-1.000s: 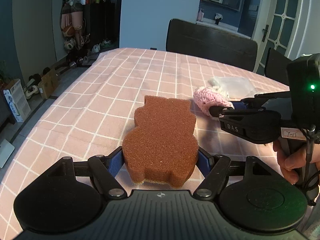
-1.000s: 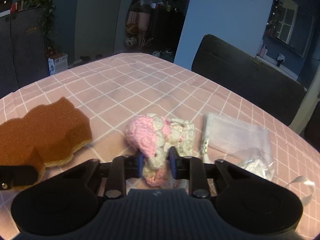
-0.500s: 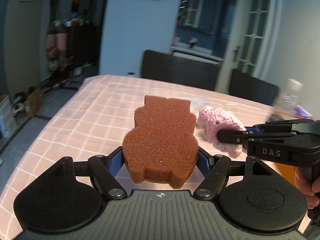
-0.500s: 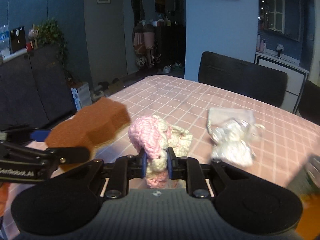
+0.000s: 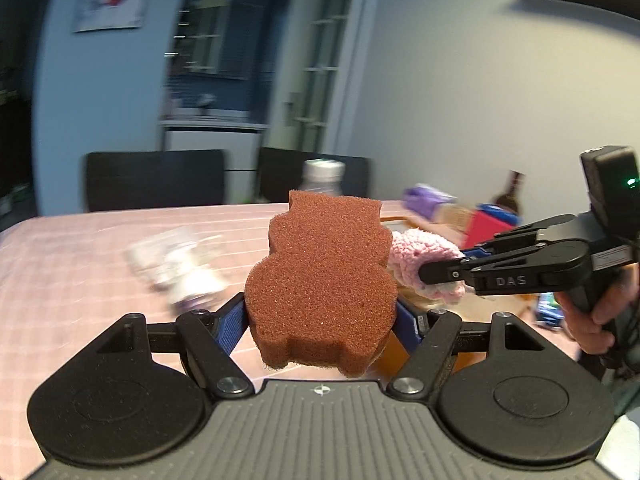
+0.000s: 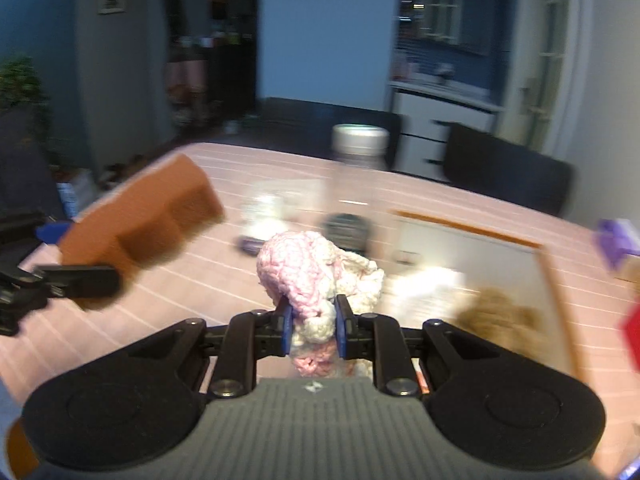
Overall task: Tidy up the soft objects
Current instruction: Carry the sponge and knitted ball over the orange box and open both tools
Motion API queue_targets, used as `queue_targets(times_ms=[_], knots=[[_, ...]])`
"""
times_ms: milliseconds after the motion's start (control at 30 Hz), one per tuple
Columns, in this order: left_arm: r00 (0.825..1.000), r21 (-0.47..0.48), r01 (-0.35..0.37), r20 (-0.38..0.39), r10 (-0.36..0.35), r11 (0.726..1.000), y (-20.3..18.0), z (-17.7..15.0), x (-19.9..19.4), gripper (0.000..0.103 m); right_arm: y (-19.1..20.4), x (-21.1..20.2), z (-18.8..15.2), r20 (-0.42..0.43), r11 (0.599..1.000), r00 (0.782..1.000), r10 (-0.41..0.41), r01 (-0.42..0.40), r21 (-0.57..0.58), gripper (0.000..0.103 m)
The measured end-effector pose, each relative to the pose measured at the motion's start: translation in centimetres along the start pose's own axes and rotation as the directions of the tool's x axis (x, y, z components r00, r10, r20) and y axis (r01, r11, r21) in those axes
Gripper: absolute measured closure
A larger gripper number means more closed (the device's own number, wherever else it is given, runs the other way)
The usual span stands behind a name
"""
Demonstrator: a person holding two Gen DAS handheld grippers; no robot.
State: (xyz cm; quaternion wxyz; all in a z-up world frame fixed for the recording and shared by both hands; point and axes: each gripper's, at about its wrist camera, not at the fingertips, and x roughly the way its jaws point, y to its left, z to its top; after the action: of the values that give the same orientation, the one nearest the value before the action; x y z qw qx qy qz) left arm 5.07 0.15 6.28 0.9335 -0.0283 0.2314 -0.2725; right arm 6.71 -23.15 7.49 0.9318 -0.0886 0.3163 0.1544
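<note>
Gripping a brown sponge [image 5: 320, 284] left, pink knit piece [image 6: 308, 280] right.

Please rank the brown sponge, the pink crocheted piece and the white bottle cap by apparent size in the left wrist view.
1. Brown sponge, though nearness to the camera inflates it.
2. Pink crocheted piece, partly hidden.
3. White bottle cap, blurred and farther off.

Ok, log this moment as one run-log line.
left claw: shut on brown sponge | right claw: shut on pink crochet piece | both held above table | views blurred
</note>
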Motion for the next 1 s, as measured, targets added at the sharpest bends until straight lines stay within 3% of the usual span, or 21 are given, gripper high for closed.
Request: queue_targets(times_ms=[167, 300, 367, 467, 700, 867, 1000], knots=[[0.983, 0.067, 0.142, -0.129, -0.133, 0.988, -3.9, 2.3, 5.8, 0.018, -5.5, -1.4, -1.4, -0.056, 0.992, 0.992, -0.111, 0.114, 0.051, 0.084], [0.966, 0.147, 0.173, -0.217, -0.139, 0.974, -6.9, 3.5, 9.9, 0.018, -8.9, -0.4, -2.1, -0.156, 0.988, 0.982, -0.111, 0.127, 0.093, 0.083], [0.942, 0.181, 0.217, -0.295, -0.158, 0.959, -8.0, 4.1, 12.3, 0.018, -10.2, 0.6, -2.5, -0.219, 0.989, 0.969, -0.11, 0.129, 0.073, 0.083], [0.883, 0.201, 0.299, -0.428, -0.191, 0.933, -9.6, 4.2, 15.5, 0.018, -11.5, 2.0, -2.9, -0.313, 0.993, 0.945, -0.095, 0.113, 0.04, 0.082], [0.799, 0.261, 0.315, -0.592, -0.106, 0.912, -12.0, 3.3, 19.6, 0.017, -13.5, 4.0, -3.8, -0.457, 0.994, 0.883, -0.111, 0.093, -0.062, 0.08], [0.772, 0.323, 0.332, -0.632, -0.059, 0.886, -13.3, 3.5, 20.4, 0.017, -13.9, 5.3, -4.1, -0.511, 0.994, 0.854, -0.095, 0.055, -0.093, 0.075], [0.752, 0.369, 0.363, -0.659, -0.035, 0.855, -14.3, 3.2, 20.4, 0.015, -13.7, 5.1, -3.9, -0.516, 0.991, 0.85, -0.107, 0.049, -0.125, 0.072]])
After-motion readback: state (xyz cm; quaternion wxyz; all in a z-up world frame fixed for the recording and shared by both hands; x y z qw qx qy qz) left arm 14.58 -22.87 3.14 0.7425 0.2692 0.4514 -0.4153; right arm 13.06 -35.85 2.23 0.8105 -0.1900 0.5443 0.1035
